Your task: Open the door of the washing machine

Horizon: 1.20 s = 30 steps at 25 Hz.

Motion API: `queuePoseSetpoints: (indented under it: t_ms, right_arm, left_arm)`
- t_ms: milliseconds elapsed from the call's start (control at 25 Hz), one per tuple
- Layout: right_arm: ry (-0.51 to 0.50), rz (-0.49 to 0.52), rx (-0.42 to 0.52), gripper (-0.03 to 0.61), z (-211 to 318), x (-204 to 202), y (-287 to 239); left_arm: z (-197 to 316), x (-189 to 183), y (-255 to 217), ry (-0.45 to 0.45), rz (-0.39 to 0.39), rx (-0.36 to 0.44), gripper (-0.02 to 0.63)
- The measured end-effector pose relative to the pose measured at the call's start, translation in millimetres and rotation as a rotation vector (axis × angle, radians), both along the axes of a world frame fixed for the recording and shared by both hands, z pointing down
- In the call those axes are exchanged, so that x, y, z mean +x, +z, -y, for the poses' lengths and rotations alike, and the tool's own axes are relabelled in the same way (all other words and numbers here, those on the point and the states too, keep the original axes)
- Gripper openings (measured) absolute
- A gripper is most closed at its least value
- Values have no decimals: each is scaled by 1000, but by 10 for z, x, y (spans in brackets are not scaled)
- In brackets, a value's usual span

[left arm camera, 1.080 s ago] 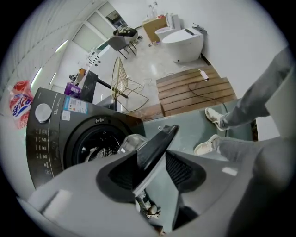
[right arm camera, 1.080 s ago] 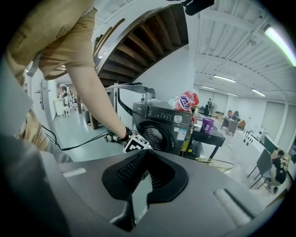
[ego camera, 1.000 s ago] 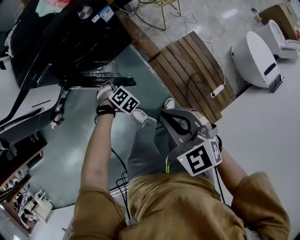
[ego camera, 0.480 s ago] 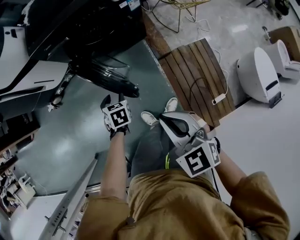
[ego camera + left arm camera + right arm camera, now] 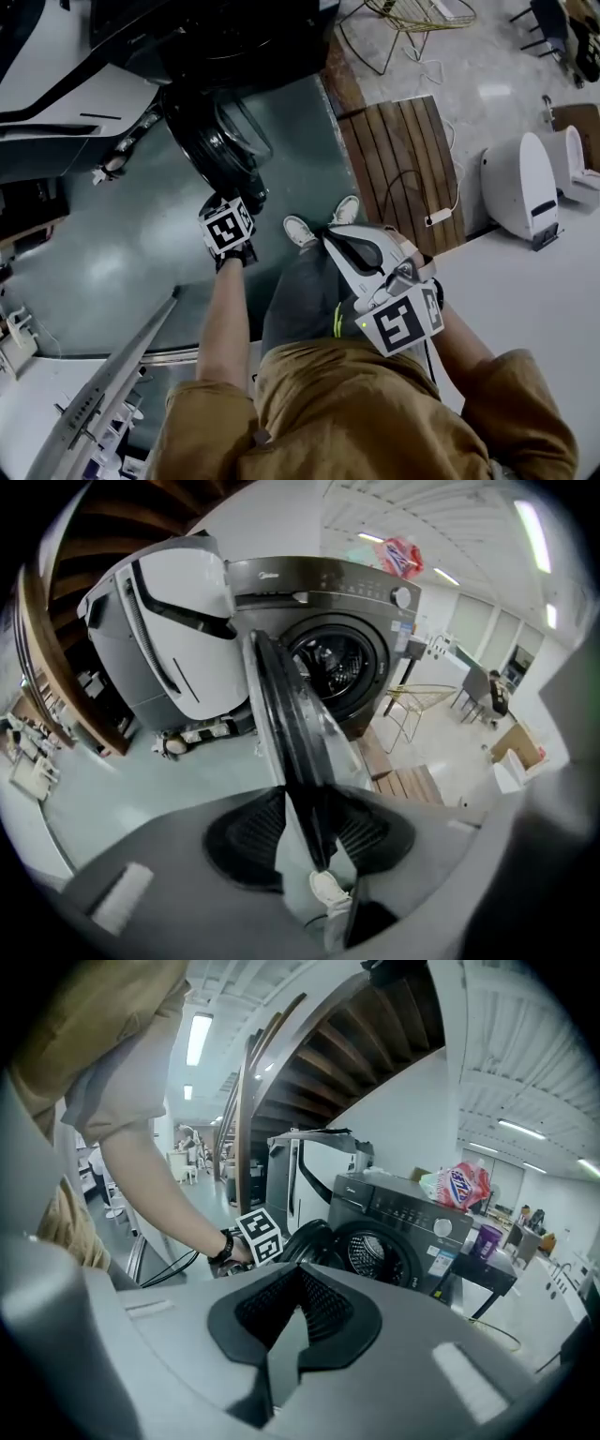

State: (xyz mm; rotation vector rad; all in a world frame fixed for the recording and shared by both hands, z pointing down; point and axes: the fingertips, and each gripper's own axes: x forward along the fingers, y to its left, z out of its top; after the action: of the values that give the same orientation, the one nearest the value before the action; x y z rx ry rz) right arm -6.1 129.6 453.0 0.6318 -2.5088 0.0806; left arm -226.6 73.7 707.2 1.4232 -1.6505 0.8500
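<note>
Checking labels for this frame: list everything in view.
washer: 1, dark grey, centre
door: 1, black, open, edge in left claw
appliance: 1, white, beside washer
detergent bag: 1, red and blue, on washer
cup: 1, purple, on stand by washer
stairs: 1, brown, overhead
deck: 1, brown wood, floor right of washer
power strip: 1, white, on deck
wire chair: 1, yellow, beyond deck
toilet-like units: 2, white, floor right of deck
shoes: 2, white, on floor
left claw: 1, grey, gripping door edge, jaws just closed further
right claw: 1, grey, shut, empty, near torso

One washing machine door (image 5: 291, 724) — two tools (image 5: 232, 208) (image 5: 342, 244)
</note>
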Motion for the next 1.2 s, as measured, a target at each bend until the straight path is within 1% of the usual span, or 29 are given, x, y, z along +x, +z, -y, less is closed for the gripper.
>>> queuePoseSetpoints:
  t_ms: [80, 200, 560, 880, 1000, 1120, 1200]
  right_arm:
    - [-15, 3, -1, 5, 19, -59, -18]
    - [-36, 8, -4, 5, 68, -95, -28]
    - [-115, 29, -19, 5, 265, -57, -21]
    - [-207, 27, -12, 5, 351, -81, 70]
    - [-219, 28, 4, 5, 348, -143, 27]
    - [-223, 22, 2, 3, 276, -158, -83]
    - [-213, 19, -1, 5, 267, -149, -120]
  left_arm:
    - [-114, -174, 8, -54, -12, -9, 194]
    - [-265, -344, 6, -109, -18, -15, 174]
    - [-393, -578, -30, -232, 35, -40, 169]
    - [-474, -822, -44, -281, 66, -48, 167]
    - [-484, -967, -41, -281, 90, -46, 161]
    - [-605, -1095, -73, -303, 106, -64, 156]
    - [-596, -1157, -106, -298, 115, -65, 155]
